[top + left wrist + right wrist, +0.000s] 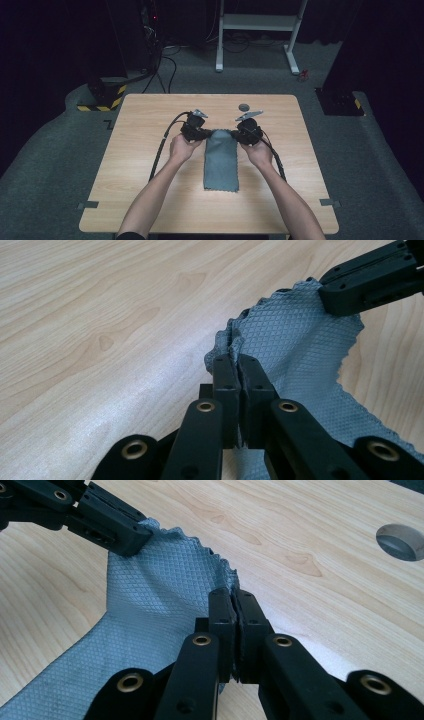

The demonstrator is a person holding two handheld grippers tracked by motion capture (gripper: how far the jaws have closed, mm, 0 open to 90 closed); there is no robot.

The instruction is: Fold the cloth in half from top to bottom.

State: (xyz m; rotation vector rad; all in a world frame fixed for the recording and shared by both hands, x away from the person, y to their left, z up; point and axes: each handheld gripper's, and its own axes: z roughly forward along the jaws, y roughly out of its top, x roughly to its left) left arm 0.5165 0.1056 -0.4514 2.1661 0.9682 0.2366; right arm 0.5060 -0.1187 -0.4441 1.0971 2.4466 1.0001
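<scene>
On the pale wooden table (150, 200), we pinch the grey, diamond-textured, zigzag-edged cloth (221, 160) at its far corners: left gripper (239, 365), right gripper (232, 600).

Counts on my table: one of most things, two of the tools

I count one grey cloth (221, 160), two grippers, my left gripper (196, 131) and right gripper (248, 132), two hands on them, two trailing cables, one wooden table (140, 190) with one round hole (244, 107), and two tape strips at its near edge
</scene>
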